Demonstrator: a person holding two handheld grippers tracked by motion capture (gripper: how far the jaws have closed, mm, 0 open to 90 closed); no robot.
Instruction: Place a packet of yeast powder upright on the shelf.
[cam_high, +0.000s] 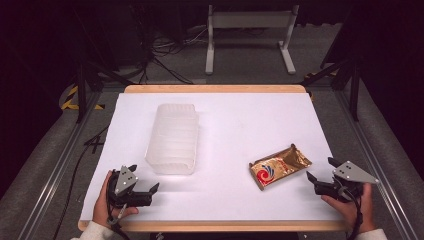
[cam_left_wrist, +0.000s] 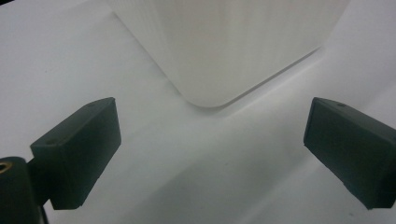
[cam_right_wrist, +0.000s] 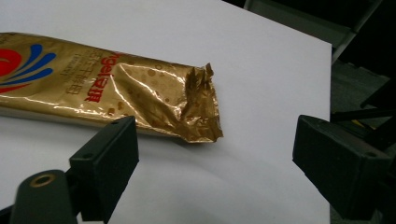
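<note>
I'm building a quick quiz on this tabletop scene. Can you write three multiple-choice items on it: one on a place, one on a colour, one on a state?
1. Where does the packet lie?
A. Inside the box
B. On the table, near the right gripper
C. On the floor

2. What colour is the packet mainly?
A. Gold
B. Green
C. Black

3. How is the right gripper?
A. Shut on the packet
B. Shut on nothing
C. Open, holding nothing

Answers:
1. B: the high view shows it flat on the white table, just ahead of the right gripper and well apart from the box.
2. A: the foil shines gold, with a red and blue mark.
3. C: in the right gripper view the jaws stand wide apart, with the packet's crumpled end beyond them, untouched.
</note>
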